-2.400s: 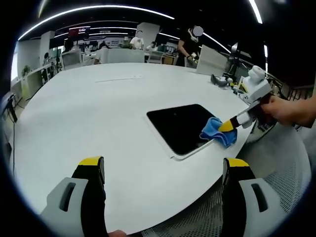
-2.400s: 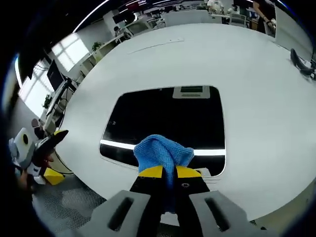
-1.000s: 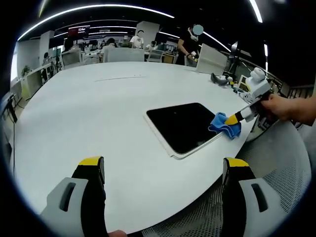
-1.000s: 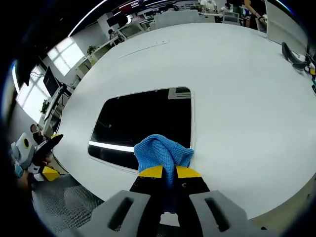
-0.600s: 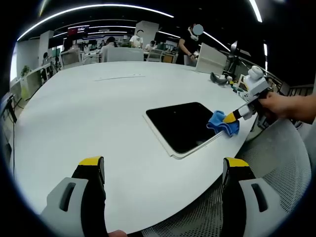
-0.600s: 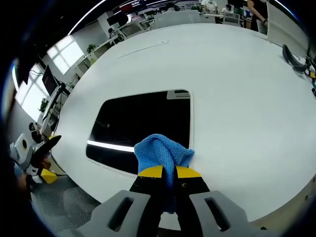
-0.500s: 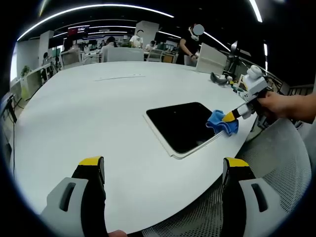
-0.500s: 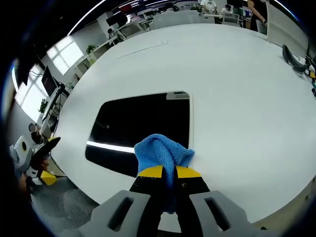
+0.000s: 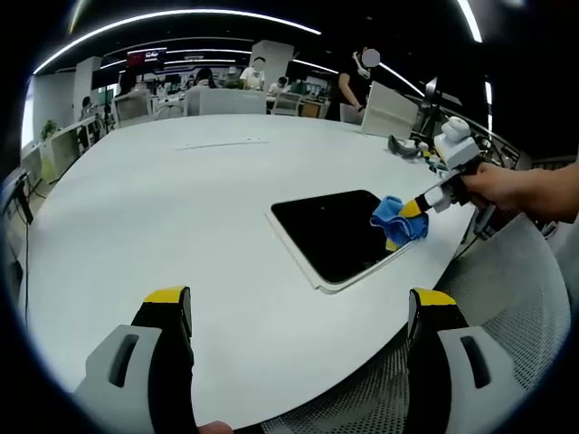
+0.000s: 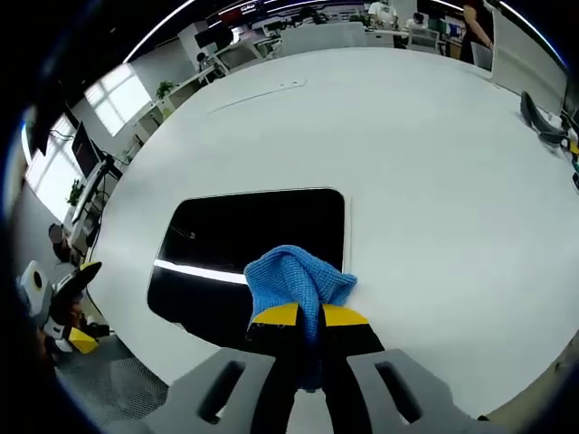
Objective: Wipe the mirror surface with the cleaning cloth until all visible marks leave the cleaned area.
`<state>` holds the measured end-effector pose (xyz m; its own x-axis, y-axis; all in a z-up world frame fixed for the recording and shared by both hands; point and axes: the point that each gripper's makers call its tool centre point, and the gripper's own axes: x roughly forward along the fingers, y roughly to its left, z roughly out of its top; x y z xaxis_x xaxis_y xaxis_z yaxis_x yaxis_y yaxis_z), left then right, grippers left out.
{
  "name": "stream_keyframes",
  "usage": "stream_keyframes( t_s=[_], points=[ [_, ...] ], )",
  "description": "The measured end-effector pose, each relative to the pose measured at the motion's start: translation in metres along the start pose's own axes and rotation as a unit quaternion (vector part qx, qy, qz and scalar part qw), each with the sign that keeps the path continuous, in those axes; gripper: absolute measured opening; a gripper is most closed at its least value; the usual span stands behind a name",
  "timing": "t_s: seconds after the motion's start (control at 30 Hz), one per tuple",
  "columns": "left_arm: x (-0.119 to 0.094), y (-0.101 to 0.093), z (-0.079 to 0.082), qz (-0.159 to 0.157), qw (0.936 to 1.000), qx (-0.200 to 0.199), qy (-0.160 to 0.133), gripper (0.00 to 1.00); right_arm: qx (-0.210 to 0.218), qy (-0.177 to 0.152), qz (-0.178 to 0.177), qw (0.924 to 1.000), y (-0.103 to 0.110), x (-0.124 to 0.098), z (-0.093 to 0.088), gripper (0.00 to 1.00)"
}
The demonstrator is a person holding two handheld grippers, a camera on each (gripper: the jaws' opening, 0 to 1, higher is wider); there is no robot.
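The mirror (image 9: pixel 336 231) (image 10: pixel 244 240) is a dark rounded rectangle with a white frame, lying flat on the white table (image 9: pixel 181 208) near its edge. My right gripper (image 10: pixel 302 316) is shut on the blue cleaning cloth (image 10: pixel 297 276), which is bunched and pressed on the mirror's near right corner. In the left gripper view the cloth (image 9: pixel 395 220) and the right gripper (image 9: pixel 419 207), held by a hand (image 9: pixel 507 188), come in from the right. My left gripper (image 9: pixel 298 303) is open with nothing between its jaws, held back from the mirror above the table's near edge.
A mesh chair seat (image 9: pixel 479 362) lies below the table edge at the right. A dark object (image 10: pixel 540 117) rests on the far right of the table. Desks, monitors and several people (image 9: pixel 357 86) stand in the office beyond the table.
The right gripper has carried the cloth from the mirror's right edge inward onto the glass. The left gripper has stayed still.
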<state>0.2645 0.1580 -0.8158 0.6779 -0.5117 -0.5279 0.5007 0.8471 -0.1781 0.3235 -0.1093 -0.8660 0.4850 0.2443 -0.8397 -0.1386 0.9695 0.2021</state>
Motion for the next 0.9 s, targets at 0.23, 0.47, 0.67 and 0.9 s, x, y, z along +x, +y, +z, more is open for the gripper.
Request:
stream_keyframes(
  t_s=[0.23,0.47,0.67,0.9],
  points=[
    [-0.001,0.001,0.001,0.002,1.0000,-0.001,-0.002,0.99,-0.003,-0.002,-0.005,1.0000,-0.003,0.007,0.012,0.02],
    [-0.001,0.002,0.001,0.003,1.0000,-0.001,-0.003,0.99,-0.007,-0.001,-0.009,0.9999,-0.005,0.014,0.026,0.02],
    [-0.002,0.003,0.001,0.006,1.0000,-0.005,-0.004,0.99,-0.008,-0.005,-0.012,0.9999,-0.009,0.020,0.036,0.02],
    [-0.001,0.003,0.001,0.007,1.0000,-0.004,-0.004,0.99,-0.014,-0.002,-0.016,0.9998,-0.010,0.024,0.045,0.02]
  ],
)
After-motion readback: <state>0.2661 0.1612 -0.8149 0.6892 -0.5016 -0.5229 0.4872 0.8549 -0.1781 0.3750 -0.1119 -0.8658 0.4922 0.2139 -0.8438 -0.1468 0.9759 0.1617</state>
